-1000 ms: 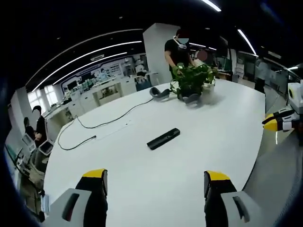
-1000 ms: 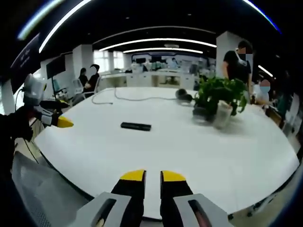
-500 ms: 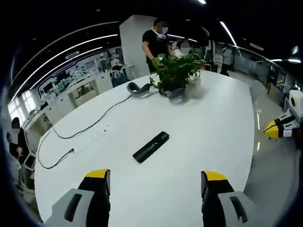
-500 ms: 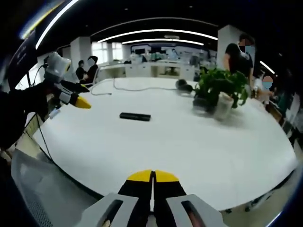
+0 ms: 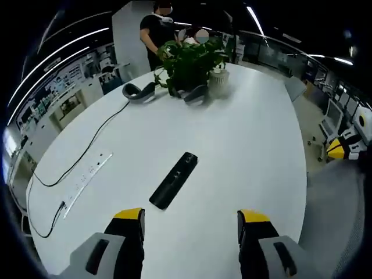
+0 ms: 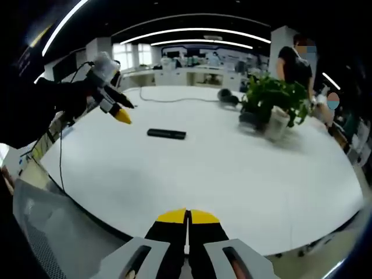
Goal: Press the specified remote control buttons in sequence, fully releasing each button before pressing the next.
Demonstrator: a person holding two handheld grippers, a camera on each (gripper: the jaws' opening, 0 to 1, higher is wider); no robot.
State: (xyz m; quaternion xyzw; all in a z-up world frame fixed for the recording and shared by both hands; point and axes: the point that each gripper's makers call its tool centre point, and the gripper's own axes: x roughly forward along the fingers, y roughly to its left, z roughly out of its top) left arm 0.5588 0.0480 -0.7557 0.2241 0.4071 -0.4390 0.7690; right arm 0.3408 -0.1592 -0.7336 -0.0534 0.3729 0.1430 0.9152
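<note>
White table (image 5: 250, 133), remote (image 5: 173, 180) mid-surface

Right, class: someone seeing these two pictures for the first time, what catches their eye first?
Probably the slim black remote control, lying alone on the big white oval table just ahead of the open left gripper. Next, the leafy green potted plant at the table's far side, with a black cable trailing across the top. The right gripper is shut at the near edge.
</note>
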